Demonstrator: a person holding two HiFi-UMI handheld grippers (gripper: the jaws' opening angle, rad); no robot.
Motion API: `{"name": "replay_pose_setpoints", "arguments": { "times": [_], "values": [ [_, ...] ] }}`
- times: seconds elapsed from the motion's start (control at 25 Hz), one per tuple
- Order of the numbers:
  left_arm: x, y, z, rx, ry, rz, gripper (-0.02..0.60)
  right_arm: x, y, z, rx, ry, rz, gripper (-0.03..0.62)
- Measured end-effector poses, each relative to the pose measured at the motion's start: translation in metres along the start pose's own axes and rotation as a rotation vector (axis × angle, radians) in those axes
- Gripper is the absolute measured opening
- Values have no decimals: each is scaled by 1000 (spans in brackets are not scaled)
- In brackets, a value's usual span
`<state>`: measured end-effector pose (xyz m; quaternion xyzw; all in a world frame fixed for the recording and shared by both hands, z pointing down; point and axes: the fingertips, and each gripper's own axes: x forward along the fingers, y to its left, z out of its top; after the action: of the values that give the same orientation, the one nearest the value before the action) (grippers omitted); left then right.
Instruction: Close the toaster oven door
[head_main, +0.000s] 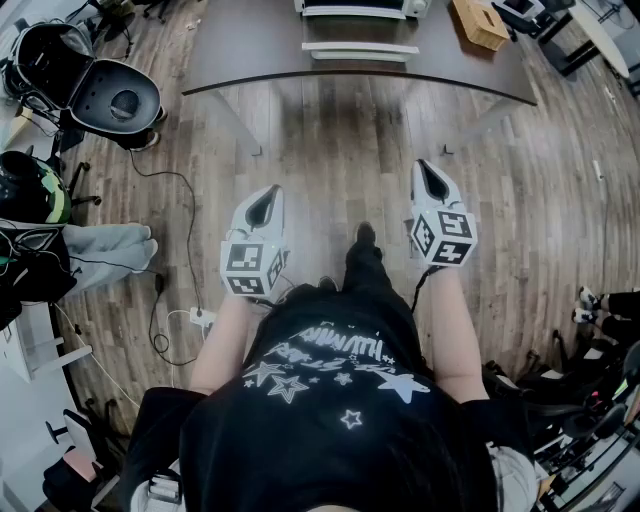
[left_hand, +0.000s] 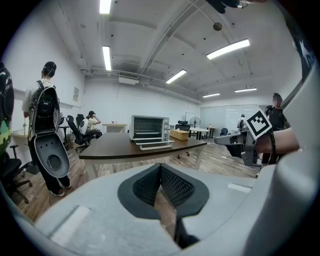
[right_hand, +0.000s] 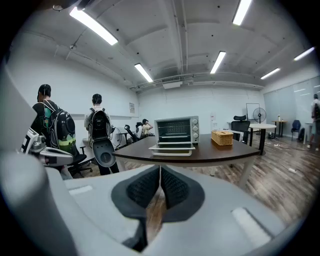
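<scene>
The silver toaster oven (head_main: 360, 6) stands at the far side of the dark brown table (head_main: 250, 50), and its door (head_main: 360, 50) hangs open, folded down flat toward me. Both gripper views face it from a distance: the oven (left_hand: 149, 129) with its lowered door (left_hand: 156, 145), and the oven (right_hand: 176, 131) with the same door (right_hand: 172, 149). My left gripper (head_main: 265, 197) and right gripper (head_main: 428, 172) hover side by side over the wooden floor, well short of the table. Both have their jaws shut with nothing between them, as the left gripper (left_hand: 160, 165) and the right gripper (right_hand: 160, 168) also show.
A wicker box (head_main: 480, 22) sits on the table to the right of the oven. To the left are a black office chair (head_main: 115, 98), bags, and cables with a power strip (head_main: 200, 318) on the floor. People with backpacks (right_hand: 60, 131) stand at the left, and more chairs at the right.
</scene>
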<state>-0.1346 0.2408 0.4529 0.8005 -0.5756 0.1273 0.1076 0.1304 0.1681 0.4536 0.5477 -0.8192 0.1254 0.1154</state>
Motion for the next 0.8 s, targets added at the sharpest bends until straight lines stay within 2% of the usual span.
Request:
{"name": "replay_pose_setpoints", "arguments": {
  "times": [0.32,0.6,0.8],
  "values": [
    [-17,-11,-3,0,-12,-9,9,-19,5,-4,2,-3,-2,12],
    [-28,-6,-20,-17,21,-9,9,-25,11,-16,15,17,-13,12],
    [-29,-3,-12,-8,5,-22,9,-29,10,-8,30,-12,-38,11]
  ]
}}
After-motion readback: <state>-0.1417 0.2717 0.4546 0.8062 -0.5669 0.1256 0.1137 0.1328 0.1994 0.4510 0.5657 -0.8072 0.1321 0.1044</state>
